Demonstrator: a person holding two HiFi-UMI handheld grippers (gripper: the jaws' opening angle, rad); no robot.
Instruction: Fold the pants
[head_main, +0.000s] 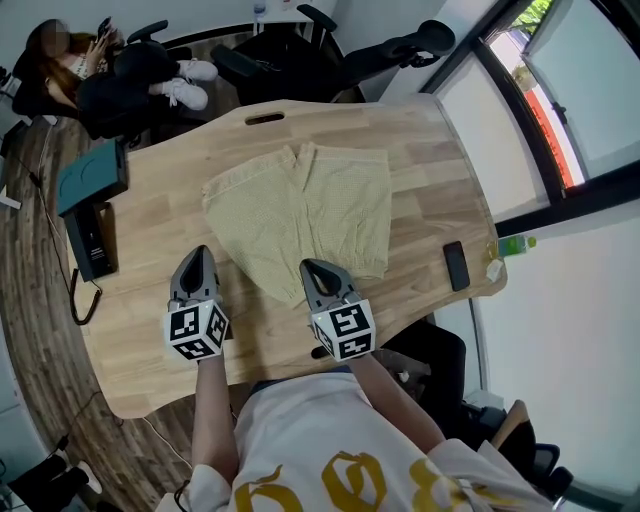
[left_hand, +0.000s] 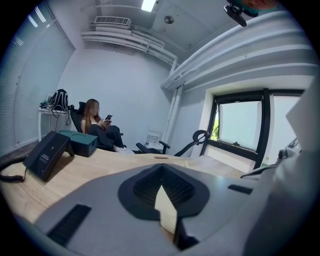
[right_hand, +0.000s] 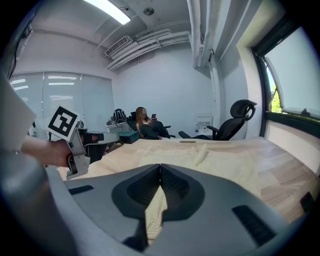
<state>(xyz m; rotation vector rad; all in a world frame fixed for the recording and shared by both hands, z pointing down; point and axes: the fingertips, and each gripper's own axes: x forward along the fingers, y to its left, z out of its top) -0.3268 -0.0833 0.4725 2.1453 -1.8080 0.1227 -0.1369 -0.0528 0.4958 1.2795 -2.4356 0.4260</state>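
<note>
While the pants (head_main: 300, 215) are lying spread out flat in the middle of the table (head_main: 420, 140), with both legs side by side and no fold in them that I can see, the person is leaning in at the table's near edge with a tool in each hand. The left gripper (head_main: 198, 254) is hovering over bare wood toward the table's near left, its tip just beside the cloth's left edge. Its jaws are pressed together with nothing between them; only the wood is showing through the gap behind their tips. The right gripper (head_main: 313, 268) is hanging over the near hem, closer to the table's centre. Its jaws are closed too, and the yellow cloth is only showing past them, lying flat and not pinched or lifted.

To my eye the folding is not yet beginning. Everything is remaining: the jaws are needing to open, take hold of the cloth, and bring one half over the other, probably more than once.

A mobile phone (head_main: 455, 265) is sitting near the table's right edge, and a desk telephone (head_main: 92, 240) and a teal box (head_main: 90, 178) are lying along its left side.
</note>
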